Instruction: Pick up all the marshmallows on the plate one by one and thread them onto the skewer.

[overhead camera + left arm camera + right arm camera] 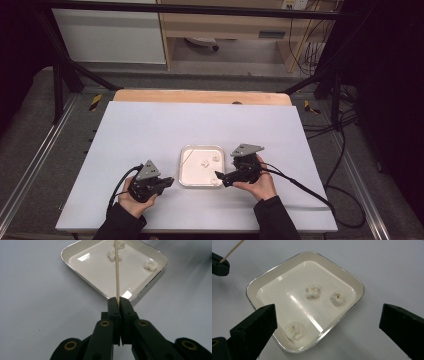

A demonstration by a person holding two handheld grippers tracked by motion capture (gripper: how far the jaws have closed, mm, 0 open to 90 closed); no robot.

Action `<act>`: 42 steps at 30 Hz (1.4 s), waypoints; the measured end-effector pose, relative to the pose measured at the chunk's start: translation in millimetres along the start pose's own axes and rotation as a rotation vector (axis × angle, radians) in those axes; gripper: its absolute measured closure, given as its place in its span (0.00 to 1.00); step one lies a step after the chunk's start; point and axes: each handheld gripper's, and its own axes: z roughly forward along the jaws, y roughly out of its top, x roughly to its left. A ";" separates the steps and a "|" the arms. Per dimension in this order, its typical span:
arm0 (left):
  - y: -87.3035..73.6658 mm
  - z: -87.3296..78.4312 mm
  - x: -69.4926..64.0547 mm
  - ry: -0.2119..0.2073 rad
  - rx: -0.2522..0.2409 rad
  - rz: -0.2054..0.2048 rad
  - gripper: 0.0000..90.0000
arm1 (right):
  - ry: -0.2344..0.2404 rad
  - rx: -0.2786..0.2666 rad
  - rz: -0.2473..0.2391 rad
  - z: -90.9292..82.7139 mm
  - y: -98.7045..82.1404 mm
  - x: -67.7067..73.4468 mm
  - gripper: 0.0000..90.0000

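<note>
A white square tray (pixel 184 170) lies on the white table and holds three small white puffy pieces (pixel 313 291) (pixel 337 298) (pixel 294 330). My left gripper (pixel 119 301) is shut on a thin wooden skewer (pixel 117 275), which points out over the tray's near corner toward the pieces. In the high view the left gripper (pixel 170 181) sits just left of the tray. My right gripper (pixel 328 315) is open, its jaws spread wide on either side of the tray's near corner with nothing between the pads. From above, the right gripper (pixel 221 180) is at the tray's front right corner.
The white table top (pixel 150 130) has a wooden strip (pixel 200 96) along its far edge. Black frame bars (pixel 60 85) and cables (pixel 340 165) flank the table. Each gripper's cable trails toward the front edge.
</note>
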 end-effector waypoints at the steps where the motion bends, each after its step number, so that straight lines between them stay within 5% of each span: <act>1: 0.1 0.1 -0.1 -0.002 -0.001 -0.001 0.98 | 0.001 -0.001 0.001 2.3 1.7 -0.1 0.02; 10: -0.3 -0.1 1.4 0.003 -0.009 -0.003 0.98 | 0.013 0.002 0.001 24.3 20.3 1.6 0.05; 17: -0.9 0.7 1.2 0.001 -0.004 0.001 0.98 | 0.051 0.021 -0.016 45.1 29.2 5.1 0.18; 29: -0.5 1.3 0.2 0.000 -0.006 0.004 0.98 | 0.084 0.058 0.002 67.4 21.9 2.0 0.46; 42: 0.7 2.3 -1.7 -0.002 -0.007 0.011 0.98 | 0.089 0.071 -0.036 77.6 15.0 2.6 0.64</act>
